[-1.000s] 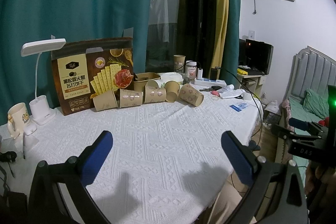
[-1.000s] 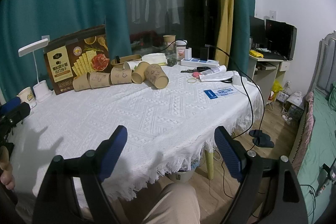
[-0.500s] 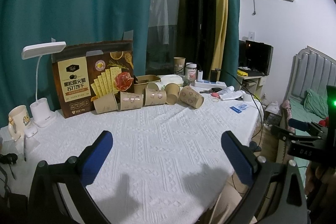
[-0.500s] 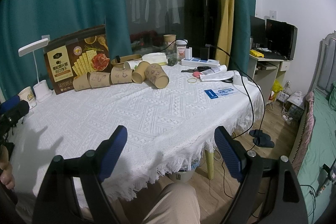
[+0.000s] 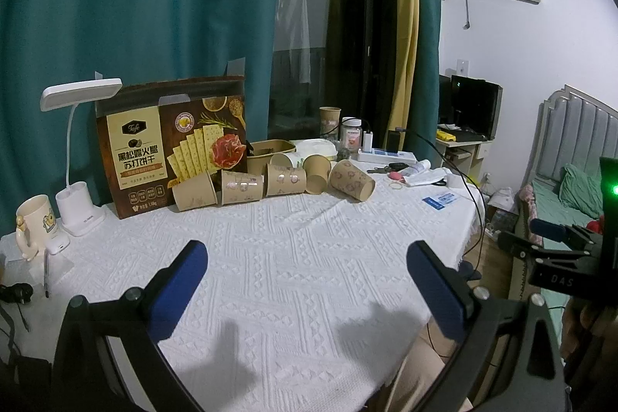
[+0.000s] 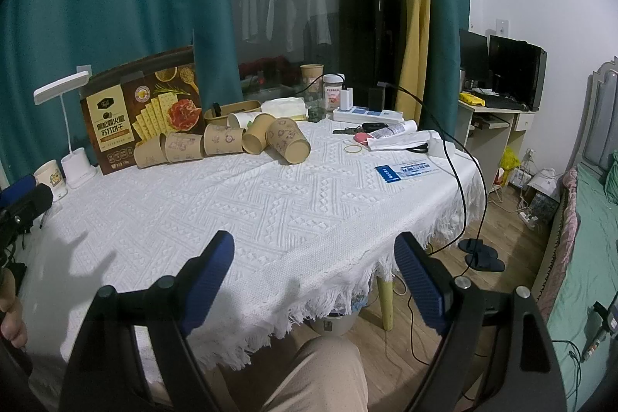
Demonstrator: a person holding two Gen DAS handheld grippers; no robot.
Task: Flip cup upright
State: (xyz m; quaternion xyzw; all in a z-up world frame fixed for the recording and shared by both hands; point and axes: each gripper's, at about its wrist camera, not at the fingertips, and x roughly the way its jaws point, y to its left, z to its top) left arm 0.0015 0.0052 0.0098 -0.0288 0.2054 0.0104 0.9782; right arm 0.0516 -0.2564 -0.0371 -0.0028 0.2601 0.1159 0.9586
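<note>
Several brown paper cups lie on their sides in a row at the far side of the white tablecloth. The rightmost cup points its mouth toward me; it also shows in the right wrist view. Others lie beside it, such as one near the cracker box. My left gripper is open and empty above the near table, well short of the cups. My right gripper is open and empty over the table's front right edge.
A cracker box stands behind the cups. A white desk lamp and a mug sit at the left. A power strip, papers, a blue card and a black cable lie at the right.
The left gripper has tilted slightly up, so the cups sit lower in its view. The right gripper has barely moved. Both stay open.
</note>
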